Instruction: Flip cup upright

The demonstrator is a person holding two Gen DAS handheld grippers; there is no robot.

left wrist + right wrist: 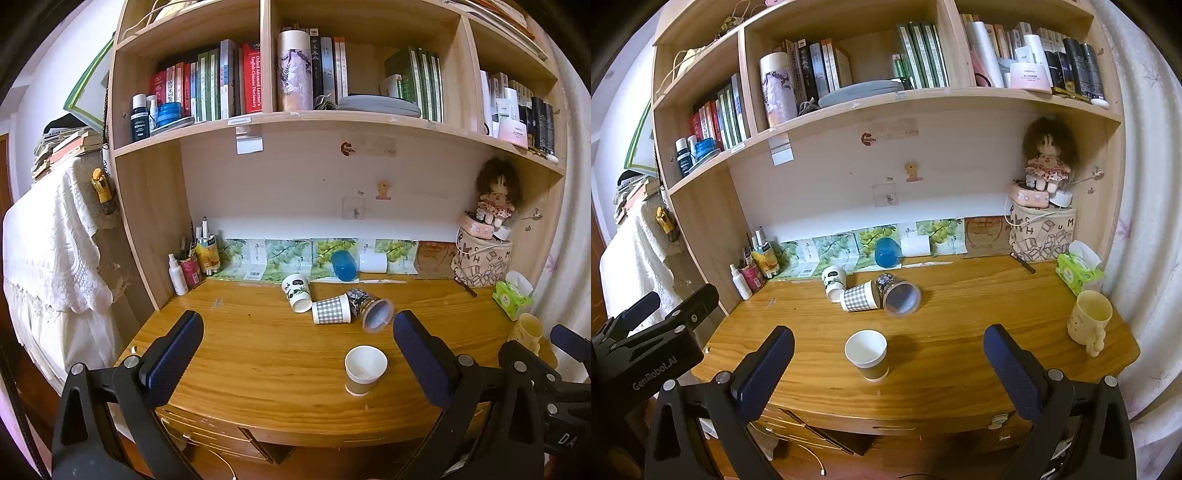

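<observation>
A white paper cup with a brown band [365, 369] stands upright on the wooden desk [258, 354], near its front edge; it also shows in the right wrist view [867, 353]. Behind it three cups lie on their sides: a panda cup [296, 292] [833, 283], a checked cup [330, 309] [860, 296] and a dark patterned cup [371, 308] [897, 294]. My left gripper [297, 354] is open and empty, above the desk front. My right gripper [888, 356] is open and empty, with the upright cup between its fingers' lines of sight.
A blue cup [343, 264] and a white cup [373, 262] lie on their sides at the back wall. A cream mug [1089, 321] stands at the right edge, a green tissue pack [1076, 271] behind it. Bottles and pens [190, 266] stand at the back left. Shelves hang overhead.
</observation>
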